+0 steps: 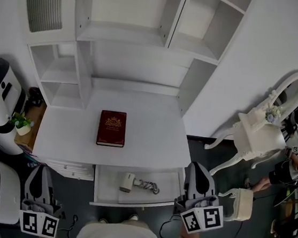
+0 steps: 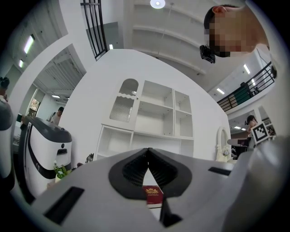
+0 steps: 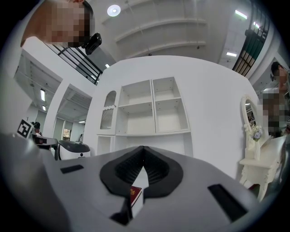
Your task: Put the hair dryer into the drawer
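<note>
Nearest, the left gripper [image 1: 38, 175] hangs low at the left of the person's body, out beyond the desk's left side. Its own view shows the jaws pressed together at the tips with nothing between them. Only the red book [image 2: 153, 195] shows through the gap below the tips.

The right gripper [image 1: 198, 170] sits just beside the right end of the open drawer [image 1: 133, 202]. Its jaws are likewise closed tip to tip and empty. Both grippers point roughly level at the furniture, one on each side of the drawer rather than over it, which reads as hands off the load.

Between them, the hair dryer [image 1: 127, 181] lies flat on the drawer floor, left of middle, with its cord bunched to its right. It lies wholly inside the walls, so the placing looks done. The drawer stands pulled out, probably because closing it is what remains, if that is wanted at all.

Farther on, the white desk [image 1: 152, 137] carries only the red book, closed and squared near the middle, clear of the drawer. Beyond it rises the white shelf unit [image 1: 137, 39], its compartments bare. A small potted plant [image 1: 20, 121] stands off the desk's left edge, and an ornate white chair [image 1: 257, 134] well off to the right.
</note>
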`<state>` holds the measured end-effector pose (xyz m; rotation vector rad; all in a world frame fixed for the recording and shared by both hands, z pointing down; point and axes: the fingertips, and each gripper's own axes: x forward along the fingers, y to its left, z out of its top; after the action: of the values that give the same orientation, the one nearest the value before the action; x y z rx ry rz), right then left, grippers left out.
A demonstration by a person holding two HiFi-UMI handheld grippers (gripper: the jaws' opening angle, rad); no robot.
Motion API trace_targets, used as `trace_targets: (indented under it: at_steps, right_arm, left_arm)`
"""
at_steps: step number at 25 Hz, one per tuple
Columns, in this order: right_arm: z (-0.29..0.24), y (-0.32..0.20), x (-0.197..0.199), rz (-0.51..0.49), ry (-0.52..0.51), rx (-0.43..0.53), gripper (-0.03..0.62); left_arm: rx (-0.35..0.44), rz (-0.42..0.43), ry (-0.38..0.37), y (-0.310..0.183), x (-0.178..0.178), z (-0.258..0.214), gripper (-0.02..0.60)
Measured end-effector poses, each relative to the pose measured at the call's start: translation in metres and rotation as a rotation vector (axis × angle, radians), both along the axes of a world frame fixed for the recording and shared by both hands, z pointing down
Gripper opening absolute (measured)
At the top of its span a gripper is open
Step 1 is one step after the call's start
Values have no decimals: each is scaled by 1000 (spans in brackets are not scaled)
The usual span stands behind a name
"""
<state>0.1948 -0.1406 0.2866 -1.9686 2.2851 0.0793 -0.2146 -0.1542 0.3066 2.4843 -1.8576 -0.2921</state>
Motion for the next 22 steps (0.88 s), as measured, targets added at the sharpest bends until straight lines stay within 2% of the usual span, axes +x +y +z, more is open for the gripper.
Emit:
trace_targets:
  at_steps: [9,22]
  right_arm:
    - [10,7,-1,22,-1,-23,9]
    - [19,10,-7,18,-1,-34,9]
  left_arm:
    - [-19,39,3,0,9,7,15]
    - [-24,41,2,1,6,12,15]
